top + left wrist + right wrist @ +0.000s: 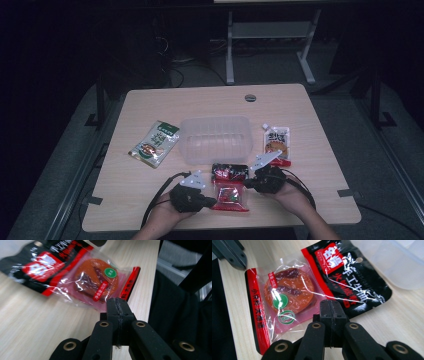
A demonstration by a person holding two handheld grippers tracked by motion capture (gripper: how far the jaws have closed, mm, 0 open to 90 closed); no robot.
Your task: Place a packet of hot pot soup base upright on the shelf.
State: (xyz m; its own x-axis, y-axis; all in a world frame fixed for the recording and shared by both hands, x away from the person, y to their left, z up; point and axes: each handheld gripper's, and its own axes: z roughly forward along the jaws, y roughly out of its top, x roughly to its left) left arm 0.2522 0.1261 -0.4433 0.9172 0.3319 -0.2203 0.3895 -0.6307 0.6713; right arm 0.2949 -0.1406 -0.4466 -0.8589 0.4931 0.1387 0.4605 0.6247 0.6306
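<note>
Both claws are fully closed and empty, the left claw (210, 202) and right claw (248, 184) flanking the clear red snack packet (230, 196) lying on the wooden desk (310, 200), so nothing yet sits in the translucent plastic tub (216, 139).

Count on bench (320, 200): four snack packets — one green packet (154, 142), one orange-and-white pouch (277, 144), one black-and-red packet (230, 173), one clear red-edged packet (230, 197). One clear plastic tub (215, 139). Two handheld tools: left tool (214, 202), right tool (246, 184).
</note>
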